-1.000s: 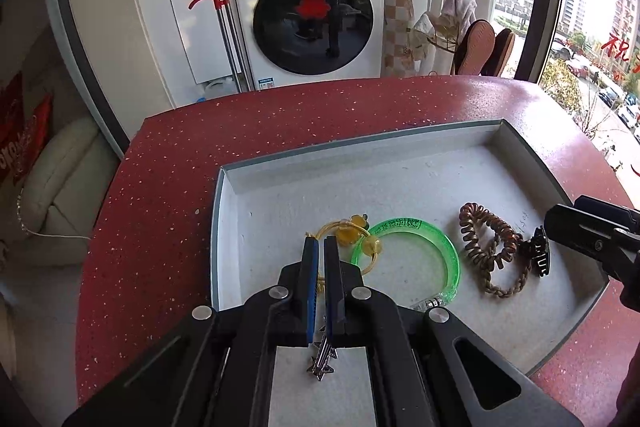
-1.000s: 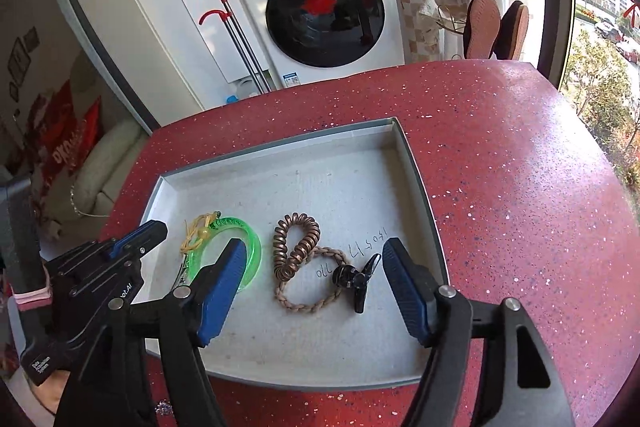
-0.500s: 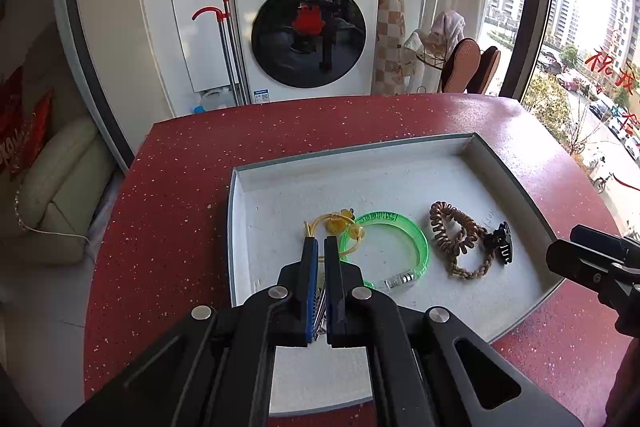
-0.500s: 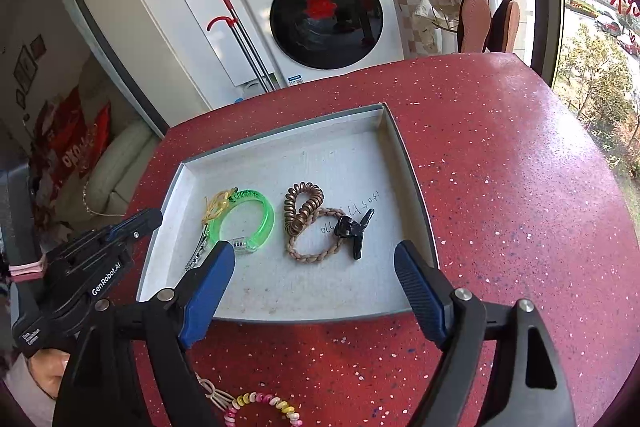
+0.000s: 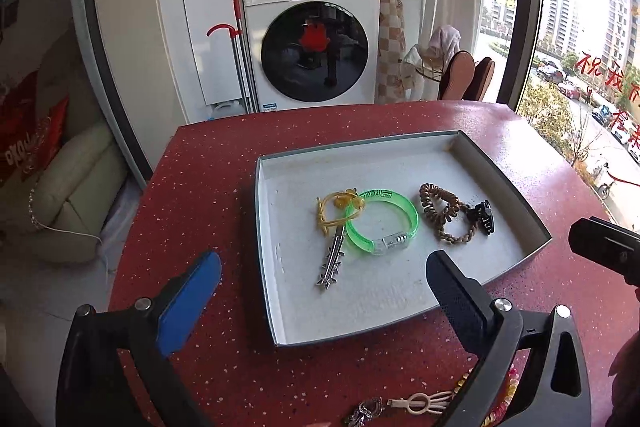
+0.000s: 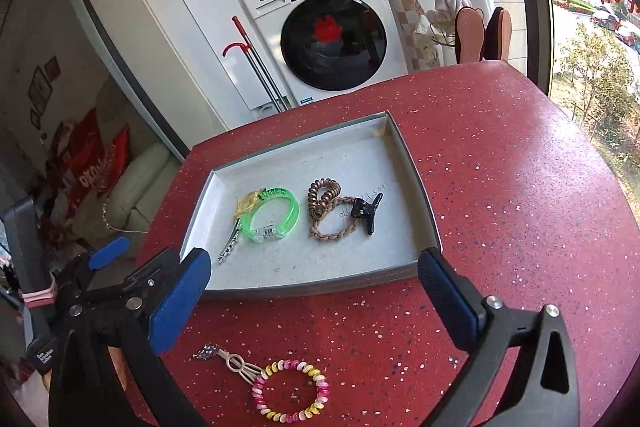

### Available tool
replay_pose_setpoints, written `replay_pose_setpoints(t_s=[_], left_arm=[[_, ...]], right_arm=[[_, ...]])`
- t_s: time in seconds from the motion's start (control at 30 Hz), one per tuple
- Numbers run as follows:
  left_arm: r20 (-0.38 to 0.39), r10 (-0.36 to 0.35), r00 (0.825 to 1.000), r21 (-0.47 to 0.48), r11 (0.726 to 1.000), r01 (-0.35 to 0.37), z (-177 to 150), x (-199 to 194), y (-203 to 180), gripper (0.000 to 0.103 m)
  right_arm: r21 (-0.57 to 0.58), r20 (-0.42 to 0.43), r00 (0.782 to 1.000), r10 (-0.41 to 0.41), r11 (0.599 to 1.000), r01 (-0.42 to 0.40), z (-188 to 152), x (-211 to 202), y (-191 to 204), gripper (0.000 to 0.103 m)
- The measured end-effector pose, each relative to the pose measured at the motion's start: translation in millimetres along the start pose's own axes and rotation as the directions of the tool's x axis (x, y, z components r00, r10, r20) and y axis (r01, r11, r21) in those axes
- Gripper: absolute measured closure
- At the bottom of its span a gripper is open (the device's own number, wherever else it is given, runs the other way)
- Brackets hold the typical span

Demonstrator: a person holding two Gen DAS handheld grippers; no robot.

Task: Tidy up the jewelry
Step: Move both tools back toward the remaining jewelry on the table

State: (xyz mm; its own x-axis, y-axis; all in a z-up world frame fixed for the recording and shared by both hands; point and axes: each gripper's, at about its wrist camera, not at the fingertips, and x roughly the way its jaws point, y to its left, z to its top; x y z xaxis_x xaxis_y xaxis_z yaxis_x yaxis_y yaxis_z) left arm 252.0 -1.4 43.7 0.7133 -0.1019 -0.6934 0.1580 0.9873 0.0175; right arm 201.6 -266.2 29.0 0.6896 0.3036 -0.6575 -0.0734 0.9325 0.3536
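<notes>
Red speckled table [image 6: 520, 207] before a washing machine [image 6: 332, 39] and window. Grey tray [image 5: 504, 183] holds a silver hair clip [image 5: 333, 259], long axis running near to far, toothed end nearest. Left gripper [image 5: 320, 291] and right gripper [image 6: 312, 291]: jaws opening, nothing between them.

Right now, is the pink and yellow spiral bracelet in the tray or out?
Out. The pink and yellow spiral bracelet lies on the red table, outside the grey tray.
</notes>
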Motion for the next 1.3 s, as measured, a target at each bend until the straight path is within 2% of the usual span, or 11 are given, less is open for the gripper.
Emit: replay_pose_setpoints(t_s=[0.1, 0.2, 0.23, 0.3, 0.53, 0.7, 1.0, 1.2, 1.3], left_arm=[[-0.01, -0.006, 1.0, 0.002, 1.0, 0.006, -2.7, -9.1, 5.7, 0.0], [-0.014, 0.016, 1.0, 0.002, 1.0, -0.016, -16.6, -13.2, 11.4, 0.0], [-0.022, 0.003, 1.0, 0.007, 1.0, -0.003, -22.1, -13.9, 12.8, 0.0], [-0.045, -0.019, 0.999, 0.019, 1.0, 0.02, -30.8, -13.8, 16.2, 0.0], [-0.116, -0.023, 0.993, 0.035, 0.999, 0.027, -66.4, -7.2, 22.5, 0.0], [-0.149, -0.022, 0.989, 0.055, 0.998, 0.031, -87.0, -0.2, 17.0, 0.0], [-0.161, -0.03, 0.986, 0.106, 0.993, 0.048, -108.6, 3.9, 3.6, 0.0], [-0.159, -0.041, 0.986, 0.119, 0.991, 0.061, -108.3, 6.5, -4.8, 0.0], [-0.179, -0.043, 0.983, 0.14, 0.988, 0.068, -109.8, 9.9, -10.5, 0.0]], right_arm=[[0.005, -0.037, 0.999, 0.017, 1.0, -0.017, -6.2, -4.1, 2.4, 0.0], [-0.004, -0.082, 0.996, 0.022, 1.0, -0.022, -15.2, -6.6, 4.2, 0.0], [-0.009, -0.097, 0.995, 0.02, 1.0, -0.021, -19.7, -7.1, 5.2, 0.0], [-0.025, -0.127, 0.992, 0.023, 0.999, -0.026, -30.8, -7.5, 8.6, 0.0], [-0.093, -0.211, 0.977, 0.0, 0.995, -0.02, -83.6, -10.9, 17.8, 0.0], [-0.141, -0.25, 0.964, -0.086, 0.989, 0.052, -105.3, -3.8, 17.9, 0.0], [-0.122, -0.257, 0.953, -0.161, 0.983, 0.133, -101.8, 13.3, 11.1, 0.0], [-0.137, -0.274, 0.94, -0.203, 0.976, 0.171, -103.2, 27.4, 15.5, 0.013], [-0.159, -0.28, 0.932, -0.229, 0.969, 0.19, -107.6, 32.7, 20.8, 0.023]])
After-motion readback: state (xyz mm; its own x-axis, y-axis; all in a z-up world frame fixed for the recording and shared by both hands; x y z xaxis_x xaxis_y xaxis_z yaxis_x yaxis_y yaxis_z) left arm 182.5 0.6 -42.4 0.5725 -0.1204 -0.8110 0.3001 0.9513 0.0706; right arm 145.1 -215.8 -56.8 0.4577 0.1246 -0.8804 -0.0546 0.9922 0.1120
